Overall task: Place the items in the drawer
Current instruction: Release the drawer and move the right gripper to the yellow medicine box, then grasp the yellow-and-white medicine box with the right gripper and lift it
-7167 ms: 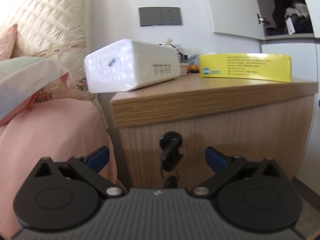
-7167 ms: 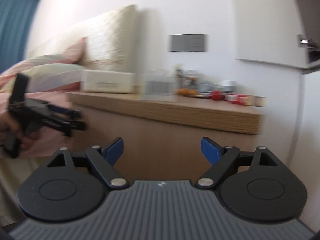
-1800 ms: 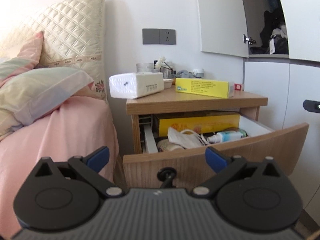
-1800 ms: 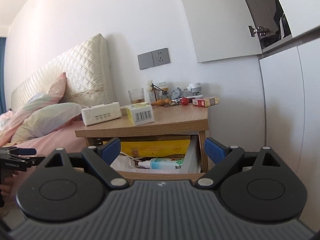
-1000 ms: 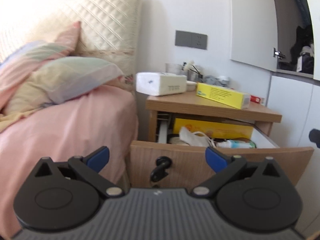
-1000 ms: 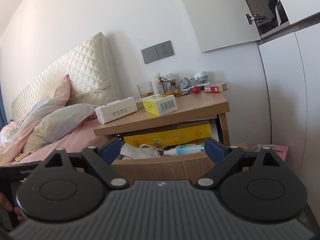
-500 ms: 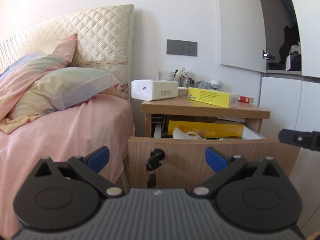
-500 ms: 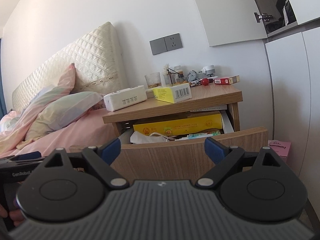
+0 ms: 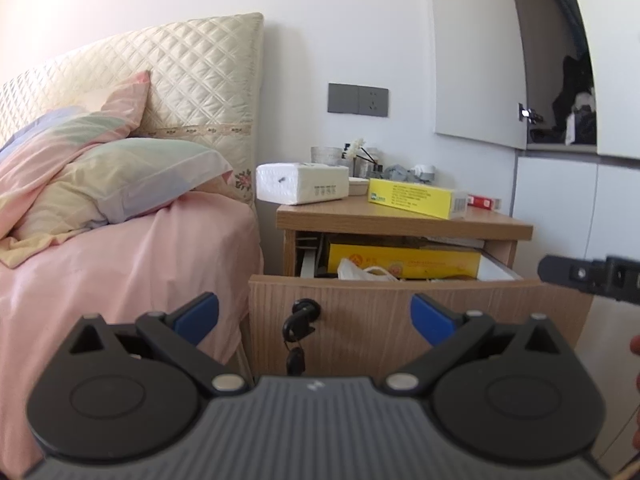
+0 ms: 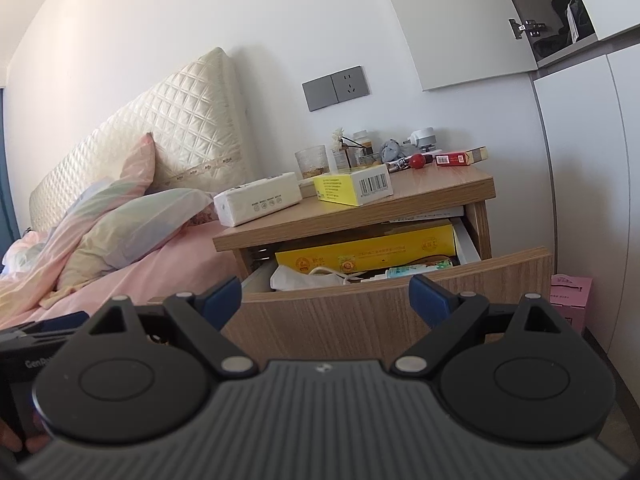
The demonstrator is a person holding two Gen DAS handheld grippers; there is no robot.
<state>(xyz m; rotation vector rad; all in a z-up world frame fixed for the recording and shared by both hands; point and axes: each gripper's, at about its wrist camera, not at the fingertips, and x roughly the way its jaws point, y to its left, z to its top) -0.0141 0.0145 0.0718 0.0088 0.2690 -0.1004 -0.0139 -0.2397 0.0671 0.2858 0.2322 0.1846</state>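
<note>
Since the nightstand drawer (image 10: pixel 384 304) is pulled out with room up front, both the left gripper (image 9: pixel 314 316) and right gripper (image 10: pixel 325 294) hang back wide and empty, probably lining up for the yellow box (image 10: pixel 352 186) on top.

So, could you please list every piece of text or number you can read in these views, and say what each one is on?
"GenRo", cut off: side of the left tongs' body.
Yellow box on the nightstand: barcode and print too small to read.
White tissue pack: symbols, unreadable.
Red packet: unreadable.
Yellow box in the drawer: emblems and characters blurred.
</note>
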